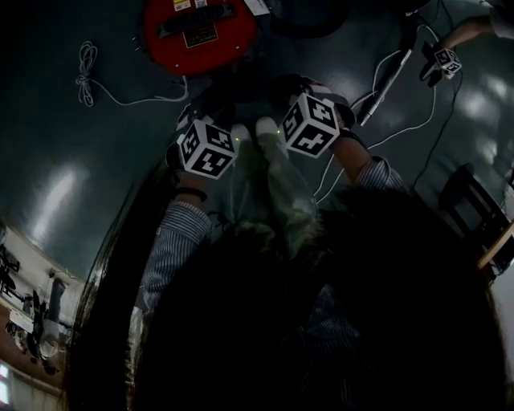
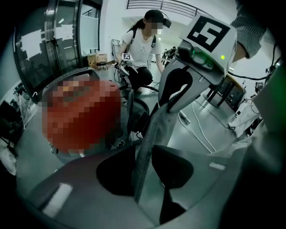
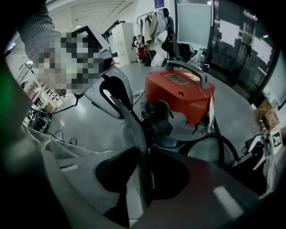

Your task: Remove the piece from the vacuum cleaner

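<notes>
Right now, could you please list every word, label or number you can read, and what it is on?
None can be read.
Labels on the red vacuum cleaner: too small and blurred.
Marker cubes: square patterns only, no letters.
Blue wall sign: too small.

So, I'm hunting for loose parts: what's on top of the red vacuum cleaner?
A carry handle and printed labels sit on the red vacuum cleaner. From overhead, the handle covers whatever lies directly beneath it.
</notes>
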Available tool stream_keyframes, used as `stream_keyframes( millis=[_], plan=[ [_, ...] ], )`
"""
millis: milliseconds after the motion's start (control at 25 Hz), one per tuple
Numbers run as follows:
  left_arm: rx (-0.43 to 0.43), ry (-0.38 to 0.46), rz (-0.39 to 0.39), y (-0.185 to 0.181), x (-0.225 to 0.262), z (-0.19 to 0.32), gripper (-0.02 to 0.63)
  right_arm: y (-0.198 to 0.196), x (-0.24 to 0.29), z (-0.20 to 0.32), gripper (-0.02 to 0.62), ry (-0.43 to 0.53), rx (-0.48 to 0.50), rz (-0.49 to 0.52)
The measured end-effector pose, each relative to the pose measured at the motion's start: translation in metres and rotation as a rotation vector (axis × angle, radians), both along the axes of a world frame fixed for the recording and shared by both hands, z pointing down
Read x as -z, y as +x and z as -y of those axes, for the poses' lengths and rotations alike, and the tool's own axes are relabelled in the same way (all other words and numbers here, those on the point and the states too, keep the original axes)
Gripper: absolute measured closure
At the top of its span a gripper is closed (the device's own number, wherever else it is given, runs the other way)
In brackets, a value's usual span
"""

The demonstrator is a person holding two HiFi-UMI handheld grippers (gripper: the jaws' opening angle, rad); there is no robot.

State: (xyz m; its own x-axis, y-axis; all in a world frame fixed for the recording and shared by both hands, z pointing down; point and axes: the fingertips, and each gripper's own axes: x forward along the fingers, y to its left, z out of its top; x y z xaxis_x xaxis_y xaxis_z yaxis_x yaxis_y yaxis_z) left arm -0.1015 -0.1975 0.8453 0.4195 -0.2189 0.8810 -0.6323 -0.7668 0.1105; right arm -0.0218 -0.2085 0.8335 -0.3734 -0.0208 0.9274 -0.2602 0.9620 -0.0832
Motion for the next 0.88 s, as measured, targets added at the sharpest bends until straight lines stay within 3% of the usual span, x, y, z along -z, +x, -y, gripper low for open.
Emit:
stream_keyframes(
  millis=[200,880],
  plan=[
    [0.007,0.002,0.002,-0.001,-0.004,0.002,0.518,-0.001,-0.002,-0.001,0.55,-0.043,-0.029,0.018],
    [-0.015,-0.068,-0.026,0.006,0.002,-0.018,0.574,0.001,0.008,-0.014,0.571,-0.098,-0.048,0.02]
  ],
)
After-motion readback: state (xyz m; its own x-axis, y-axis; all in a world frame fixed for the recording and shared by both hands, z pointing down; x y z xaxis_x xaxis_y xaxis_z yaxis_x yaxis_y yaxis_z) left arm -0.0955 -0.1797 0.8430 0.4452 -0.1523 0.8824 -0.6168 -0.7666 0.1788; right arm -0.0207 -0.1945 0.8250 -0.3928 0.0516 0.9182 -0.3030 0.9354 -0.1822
